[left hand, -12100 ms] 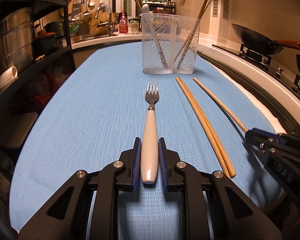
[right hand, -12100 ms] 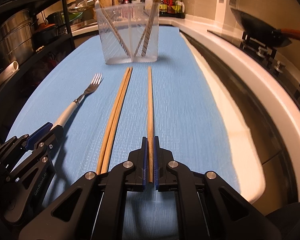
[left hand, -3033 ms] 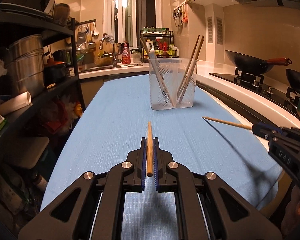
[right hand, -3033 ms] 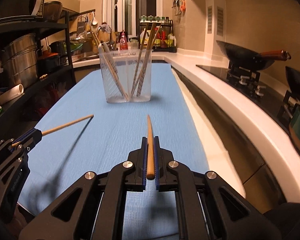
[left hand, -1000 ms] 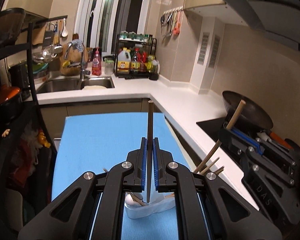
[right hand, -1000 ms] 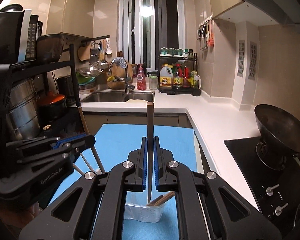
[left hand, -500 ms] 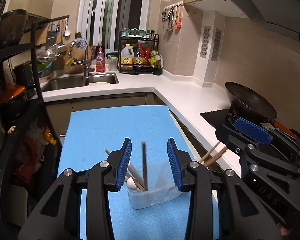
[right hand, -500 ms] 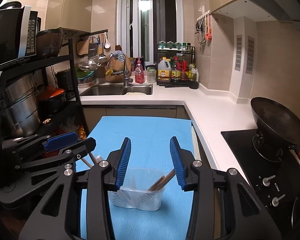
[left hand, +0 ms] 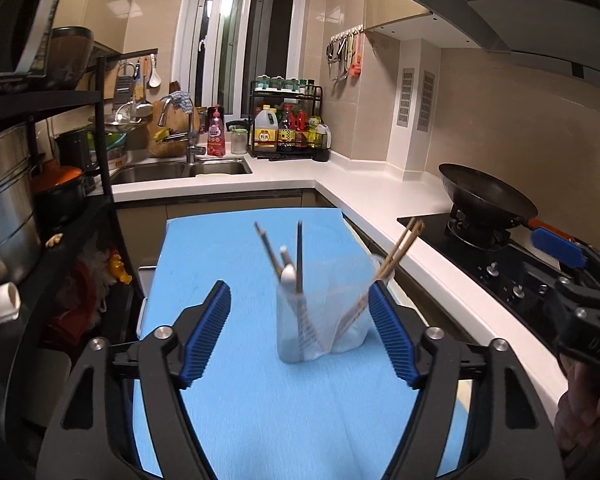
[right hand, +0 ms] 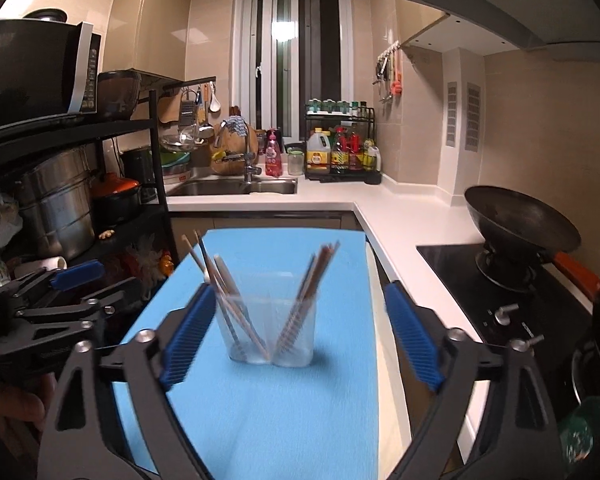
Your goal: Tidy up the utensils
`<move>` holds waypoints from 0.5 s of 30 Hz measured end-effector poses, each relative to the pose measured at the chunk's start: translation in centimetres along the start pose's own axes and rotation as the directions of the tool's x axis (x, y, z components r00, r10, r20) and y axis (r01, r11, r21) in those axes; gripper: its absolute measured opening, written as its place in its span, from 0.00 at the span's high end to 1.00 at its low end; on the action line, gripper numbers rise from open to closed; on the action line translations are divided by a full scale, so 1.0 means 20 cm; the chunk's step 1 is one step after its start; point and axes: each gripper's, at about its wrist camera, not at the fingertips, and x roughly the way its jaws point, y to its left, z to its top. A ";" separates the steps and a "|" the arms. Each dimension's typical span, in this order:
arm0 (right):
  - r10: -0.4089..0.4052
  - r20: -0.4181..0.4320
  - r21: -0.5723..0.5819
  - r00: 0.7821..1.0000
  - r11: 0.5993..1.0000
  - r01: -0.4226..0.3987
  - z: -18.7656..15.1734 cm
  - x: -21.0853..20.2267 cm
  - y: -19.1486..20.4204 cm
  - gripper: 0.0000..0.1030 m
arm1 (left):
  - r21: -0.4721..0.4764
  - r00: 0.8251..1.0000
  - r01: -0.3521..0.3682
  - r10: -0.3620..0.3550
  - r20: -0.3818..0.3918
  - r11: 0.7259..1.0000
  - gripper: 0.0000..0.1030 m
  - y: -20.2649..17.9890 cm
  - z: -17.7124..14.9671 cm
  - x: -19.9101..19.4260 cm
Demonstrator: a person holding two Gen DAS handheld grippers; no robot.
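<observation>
The desk [left hand: 236, 420], covered in a blue cloth, is the biggest thing here, and everything else is placed by the clear holder [left hand: 324, 320] that stands upright on it. The holder has two compartments side by side. Behind it runs a white counter with a sink [left hand: 180, 170] and a rack of bottles [left hand: 286, 128]; to its right, across the counter edge, a black wok [left hand: 486, 194] sits on the hob.

The left hand-held gripper [left hand: 300, 334] hangs above and in front of the holder, jaws spread wide with nothing between them. The right hand-held gripper [right hand: 298, 336] hangs likewise above and in front of the holder, also wide and empty.

In the holder's left compartment several chopsticks [left hand: 299, 256] stand with a white-handled utensil [left hand: 288, 276], leaning left or near upright. In its right compartment more chopsticks [left hand: 400, 248] lean out to the right. The contents are a little blurred.
</observation>
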 end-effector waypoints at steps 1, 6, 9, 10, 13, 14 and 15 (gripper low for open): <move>-0.007 -0.004 0.008 1.000 1.000 0.007 -0.05 -0.01 -0.01 0.07 | 0.000 1.000 -0.016 0.016 0.013 1.000 0.24 0.01 -0.05 -0.02; -0.067 -0.022 0.014 0.998 0.998 0.067 -0.29 0.06 -0.08 0.05 | -0.062 0.992 -0.116 0.119 0.045 0.991 0.13 0.05 -0.30 0.02; -0.112 -0.093 0.063 0.989 0.991 0.118 -0.47 0.15 -0.13 0.05 | -0.077 0.990 -0.141 0.139 -0.027 0.987 0.13 0.03 -0.40 0.11; -0.105 -0.139 0.083 0.985 0.990 0.117 -0.50 0.19 -0.15 0.05 | -0.063 0.991 -0.129 0.126 -0.039 0.990 0.13 0.01 -0.43 0.13; -0.098 -0.150 0.066 0.984 0.992 0.109 -0.48 0.22 -0.13 0.05 | -0.016 0.987 -0.143 0.142 -0.078 0.990 0.13 -0.02 -0.50 0.18; -0.128 -0.118 0.041 0.985 0.990 0.134 -0.47 0.21 -0.12 0.05 | -0.027 0.988 -0.123 0.120 -0.095 0.992 0.13 -0.01 -0.51 0.19; -0.144 -0.103 0.026 0.984 0.989 0.148 -0.48 0.21 -0.11 0.05 | -0.051 0.990 -0.099 0.092 -0.111 0.994 0.13 0.00 -0.52 0.20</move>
